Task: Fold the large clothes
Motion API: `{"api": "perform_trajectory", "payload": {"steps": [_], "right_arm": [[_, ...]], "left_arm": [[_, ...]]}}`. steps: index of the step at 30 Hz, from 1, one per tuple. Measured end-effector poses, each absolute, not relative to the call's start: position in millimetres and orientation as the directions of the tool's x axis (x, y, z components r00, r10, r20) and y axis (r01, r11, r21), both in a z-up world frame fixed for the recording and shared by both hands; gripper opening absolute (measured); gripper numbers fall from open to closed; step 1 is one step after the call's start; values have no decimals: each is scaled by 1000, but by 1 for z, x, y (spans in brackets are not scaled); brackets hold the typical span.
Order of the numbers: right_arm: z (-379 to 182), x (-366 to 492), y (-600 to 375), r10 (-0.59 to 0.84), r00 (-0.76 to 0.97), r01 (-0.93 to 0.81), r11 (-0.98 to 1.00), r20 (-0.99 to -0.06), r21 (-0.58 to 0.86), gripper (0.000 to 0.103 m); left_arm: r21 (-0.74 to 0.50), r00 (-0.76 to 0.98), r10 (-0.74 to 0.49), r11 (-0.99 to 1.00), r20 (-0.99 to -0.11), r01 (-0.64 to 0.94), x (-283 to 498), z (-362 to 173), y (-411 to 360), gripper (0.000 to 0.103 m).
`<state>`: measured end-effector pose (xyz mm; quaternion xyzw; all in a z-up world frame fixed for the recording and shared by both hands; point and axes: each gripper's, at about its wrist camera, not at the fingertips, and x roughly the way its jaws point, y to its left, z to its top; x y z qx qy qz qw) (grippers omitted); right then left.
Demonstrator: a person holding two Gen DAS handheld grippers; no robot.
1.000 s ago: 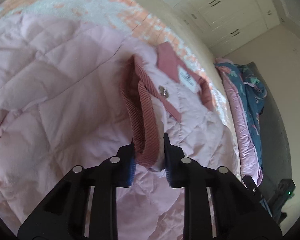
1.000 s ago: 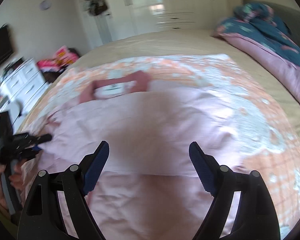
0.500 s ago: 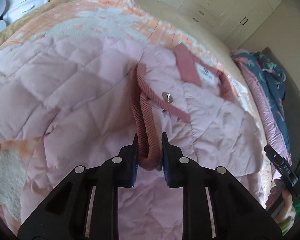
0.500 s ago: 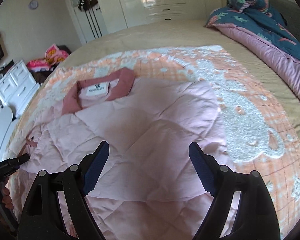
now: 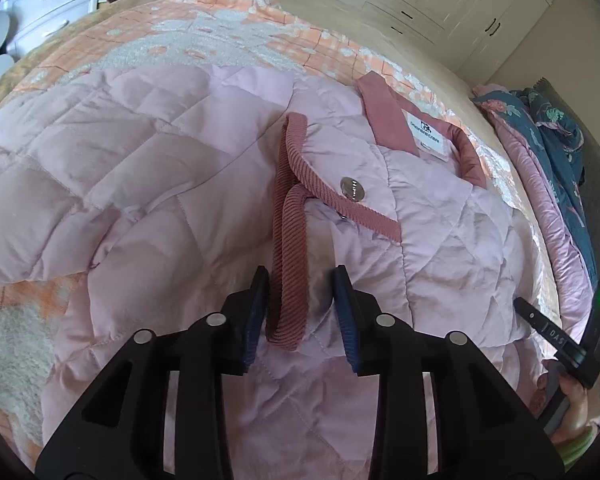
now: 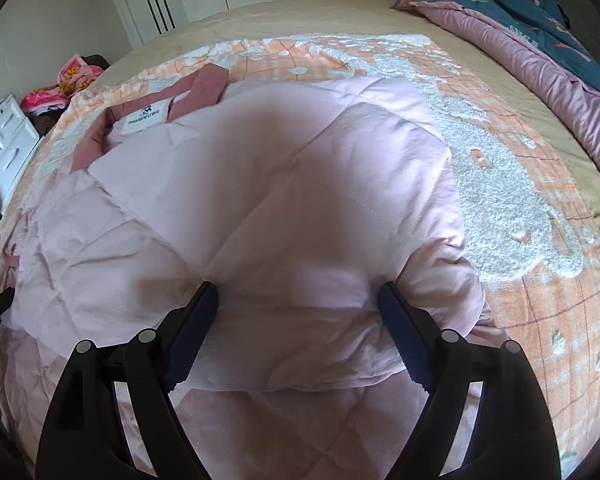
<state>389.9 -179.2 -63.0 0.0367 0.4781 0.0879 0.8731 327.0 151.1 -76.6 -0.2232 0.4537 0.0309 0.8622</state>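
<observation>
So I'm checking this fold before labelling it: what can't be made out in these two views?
- Left wrist view: the pink jacket runs under the left claw, so its near hem is hidden.
- Left wrist view: the label print is too small to read.
- Right wrist view: the jacket's middle is blurred.
- Right wrist view: the left sleeve is cut off at the picture's edge.

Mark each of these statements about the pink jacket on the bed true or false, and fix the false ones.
1. The pink quilted jacket lies on a peach and white blanket. True.
2. The left hand-held gripper is clamped on the collar label. False: its jaws are opening, with the ribbed cuff between them.
3. The right hand-held gripper is shut. False: it is wide open over a folded part.
4. The white label sits inside the dusty-rose collar. True.
</observation>
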Motion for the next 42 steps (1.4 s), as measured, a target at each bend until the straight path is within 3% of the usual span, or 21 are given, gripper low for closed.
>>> {"api": "perform_trajectory", "payload": {"steps": [2, 5, 7, 12, 29, 42], "right_arm": [[-53, 382, -178, 222, 543, -133, 975, -810, 178, 82], [-40, 371, -176, 262, 560, -146, 965, -786, 217, 90], [-32, 361, -174, 283, 573, -152, 959, -769, 240, 92], [-17, 342, -167, 315, 589, -162, 948, -744, 273, 98], [39, 301, -100, 397, 627, -300, 917, -671, 262, 99], [67, 280, -21, 471, 608, -431, 872, -639, 233, 99]], "left_arm": [[-353, 594, -145, 901, -792, -251, 324, -71, 151, 29], [-364, 600, -153, 898, -785, -247, 319, -64, 150, 45], [-365, 608, -146, 896, -781, -253, 315, -57, 151, 67], [-371, 614, -140, 890, -777, -266, 303, -47, 158, 92], [-308, 625, -60, 904, -778, -297, 257, -21, 188, 94], [-323, 648, 22, 853, -762, -410, 212, -10, 253, 94]]}}
